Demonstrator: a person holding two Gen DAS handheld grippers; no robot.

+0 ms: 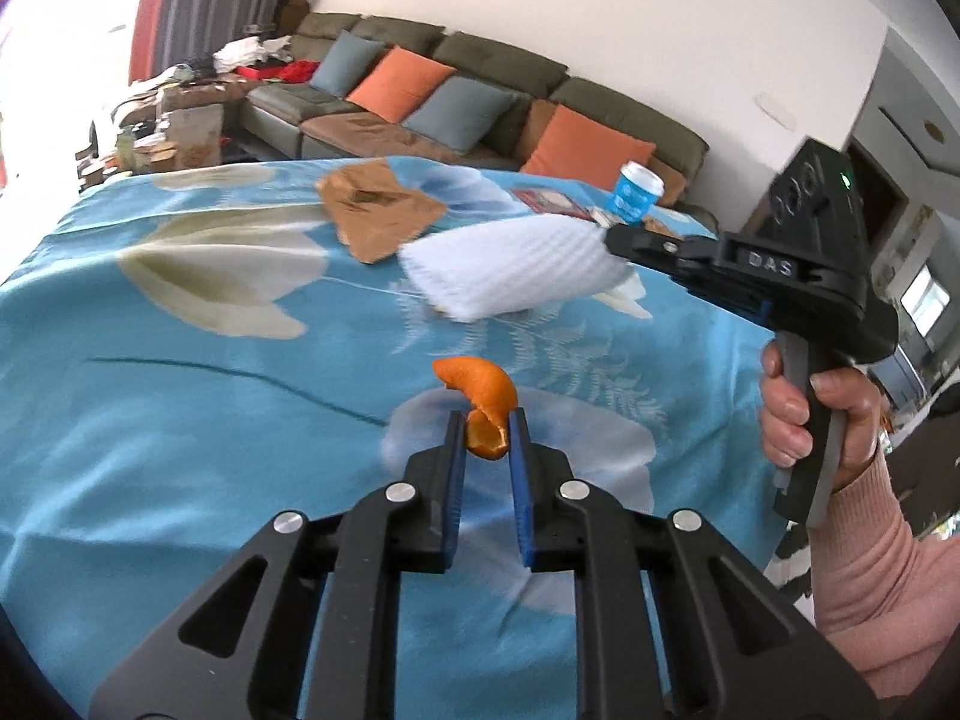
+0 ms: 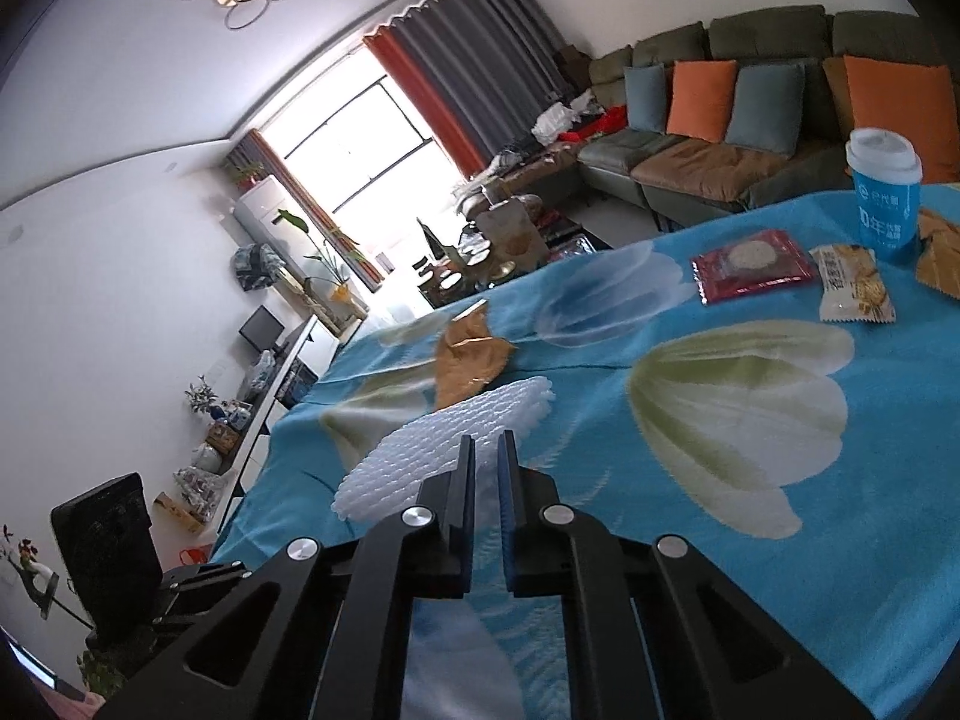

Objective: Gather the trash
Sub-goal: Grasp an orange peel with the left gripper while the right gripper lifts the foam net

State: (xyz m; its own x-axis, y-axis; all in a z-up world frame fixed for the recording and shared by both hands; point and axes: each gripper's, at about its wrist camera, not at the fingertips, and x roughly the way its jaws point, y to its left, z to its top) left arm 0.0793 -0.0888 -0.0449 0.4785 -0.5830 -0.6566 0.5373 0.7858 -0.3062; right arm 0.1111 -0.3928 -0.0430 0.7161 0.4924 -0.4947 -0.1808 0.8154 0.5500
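Evidently both pieces of rubbish were already gripped and the pick-up step looked finished. At six o'clock in the left wrist view, the left gripper (image 1: 487, 435) had its jaws pinched on a curl of orange peel (image 1: 480, 405), which stuck up and forward from between the blue pads (image 1: 457, 462), apparently clear of the blue flowered cloth (image 1: 180, 420) covering the surface. At about two o'clock in the same view, the right gripper (image 1: 624, 243), held in a person's hand (image 1: 804, 420) with a pink sleeve (image 1: 882, 570), had its jaws closed on the edge of a white foam net (image 1: 510, 270), which hung out towards nine o'clock above the cloth. The right wrist view showed the same net (image 2: 444, 450) fanning out towards ten o'clock from the nearly shut jaws. Still lying on the cloth were a torn brown paper (image 1: 378, 210), a blue paper cup (image 2: 885, 198), a red snack packet (image 2: 753, 264) and a pale wrapper (image 2: 855, 291). No bin or bag showed in either view, so the next move probably called for carrying both loads off to wherever rubbish was gathered, keeping each grip firm since peel and foam were light and slippery.
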